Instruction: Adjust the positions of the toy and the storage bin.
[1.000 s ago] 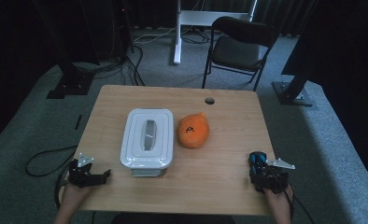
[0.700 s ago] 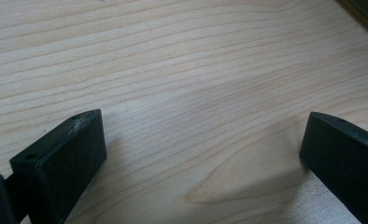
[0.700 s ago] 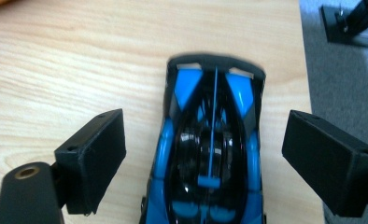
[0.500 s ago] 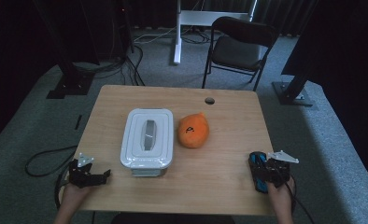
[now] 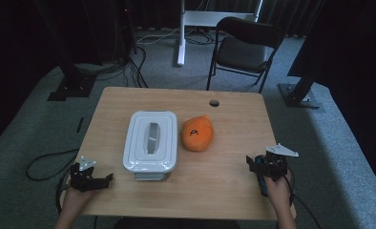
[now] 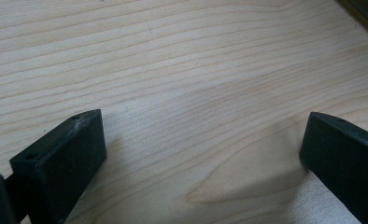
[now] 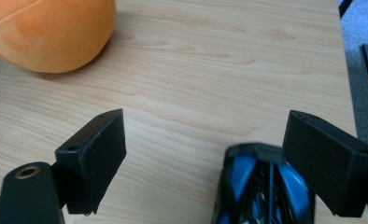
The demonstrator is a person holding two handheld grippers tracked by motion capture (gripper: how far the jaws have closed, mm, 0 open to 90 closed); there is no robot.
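Blue toy car (image 7: 261, 186): on table (image 5: 234, 191), near-right edge, between wide-open jaws of right gripper (image 7: 229, 154), not clamped. Left gripper (image 6: 201, 154): open, empty, near-left corner. Centre: white lidded box (image 5: 151, 145), orange plush (image 5: 198, 133) just beside.

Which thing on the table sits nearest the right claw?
The blue toy car, lying between the open right claw. The orange plush and white lidded box sit farther off.

orange plush (image 5: 198, 133), white box (image 5: 151, 143), blue-black toy car (image 7: 259, 186)
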